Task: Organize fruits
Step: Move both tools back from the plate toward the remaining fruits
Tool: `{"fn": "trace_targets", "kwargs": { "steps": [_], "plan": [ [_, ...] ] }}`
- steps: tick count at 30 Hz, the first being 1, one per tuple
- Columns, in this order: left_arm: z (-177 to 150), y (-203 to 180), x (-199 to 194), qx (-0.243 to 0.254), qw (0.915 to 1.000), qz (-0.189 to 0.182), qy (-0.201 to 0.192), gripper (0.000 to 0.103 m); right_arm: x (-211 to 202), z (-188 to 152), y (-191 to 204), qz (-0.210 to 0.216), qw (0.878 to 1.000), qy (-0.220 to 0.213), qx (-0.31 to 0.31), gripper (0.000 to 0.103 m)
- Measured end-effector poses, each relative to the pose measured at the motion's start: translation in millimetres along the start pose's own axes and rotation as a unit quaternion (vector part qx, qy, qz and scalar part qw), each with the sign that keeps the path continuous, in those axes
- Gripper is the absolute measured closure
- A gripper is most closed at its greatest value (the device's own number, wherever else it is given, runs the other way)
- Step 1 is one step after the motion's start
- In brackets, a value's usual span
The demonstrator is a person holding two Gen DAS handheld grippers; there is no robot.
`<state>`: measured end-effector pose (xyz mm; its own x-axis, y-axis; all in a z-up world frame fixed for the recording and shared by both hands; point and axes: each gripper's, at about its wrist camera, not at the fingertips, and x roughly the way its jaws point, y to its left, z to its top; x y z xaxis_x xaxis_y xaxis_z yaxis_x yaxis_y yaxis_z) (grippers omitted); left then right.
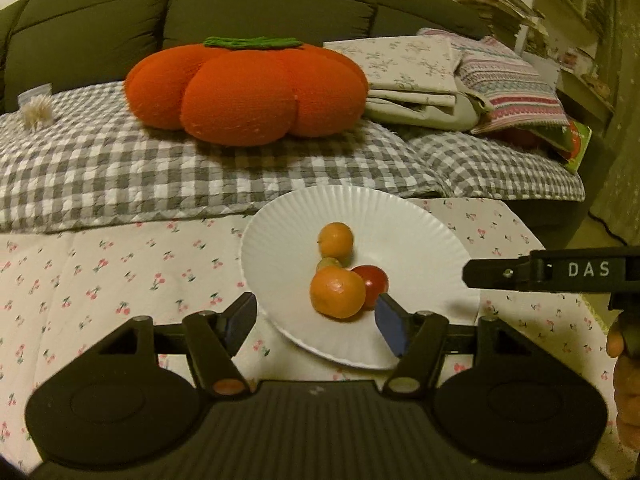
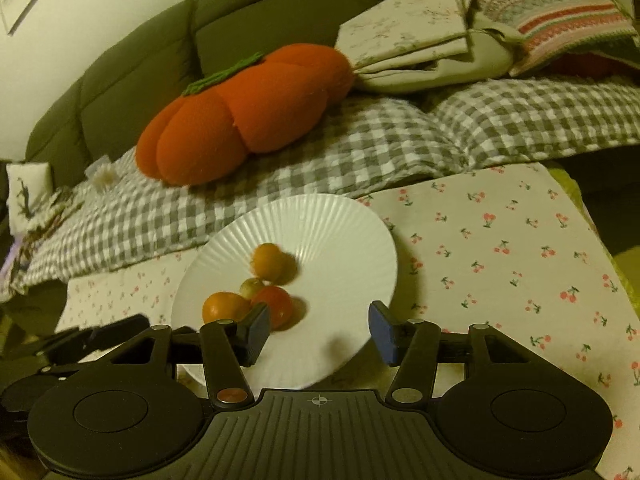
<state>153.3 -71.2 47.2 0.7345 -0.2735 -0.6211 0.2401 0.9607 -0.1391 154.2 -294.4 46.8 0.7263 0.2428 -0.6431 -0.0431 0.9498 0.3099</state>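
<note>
A white ribbed paper plate (image 1: pixel 400 224) (image 2: pixel 344 232) lies on a cherry-print cloth. On it sit a near orange (image 1: pixel 337 294) (image 2: pixel 224 307), a far orange (image 1: pixel 336 240) (image 2: pixel 269 261), a red fruit (image 1: pixel 372 281) (image 2: pixel 277 304) and a small greenish fruit (image 1: pixel 328 265) (image 2: pixel 251 287). My left gripper (image 1: pixel 316 322) is open and empty at the plate's near edge, just in front of the near orange. My right gripper (image 2: pixel 318 330) is open and empty over the plate's near edge, right of the red fruit. The right gripper's side also shows in the left wrist view (image 1: pixel 552 270).
The cherry-print cloth (image 1: pixel 100 280) (image 2: pixel 500 248) covers the surface. Behind it is a sofa with a grey checked blanket (image 1: pixel 160 168), an orange pumpkin cushion (image 1: pixel 244 90) (image 2: pixel 244 112) and folded bedding (image 1: pixel 440 76) (image 2: pixel 460 32). The cloth's edge drops off at the right.
</note>
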Motion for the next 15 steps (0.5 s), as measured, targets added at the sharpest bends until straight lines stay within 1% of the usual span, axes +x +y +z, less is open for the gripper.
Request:
{"fn": "trace_targets", "kwargs": {
  "steps": [5,11,13,15],
  "plan": [
    [-5,7,-15,-0.027,0.9996,0.009,0.009,0.038,-9,-2,2,0.001,1.000,0.010,0.017,0.049],
    [-11,14,-39,-0.030,0.9988,0.037,0.014,0.037,-28,-10,16,0.019,1.000,0.010,0.005,0.049],
    [-12,18,-47,-0.038,0.9984,0.040,0.015,0.037,-35,-14,17,0.023,1.000,0.010,0.003,0.044],
    [-13,23,-53,-0.049,0.9979,0.041,0.015,0.037,-41,-19,18,0.023,1.000,0.011,0.000,0.043]
  ]
}}
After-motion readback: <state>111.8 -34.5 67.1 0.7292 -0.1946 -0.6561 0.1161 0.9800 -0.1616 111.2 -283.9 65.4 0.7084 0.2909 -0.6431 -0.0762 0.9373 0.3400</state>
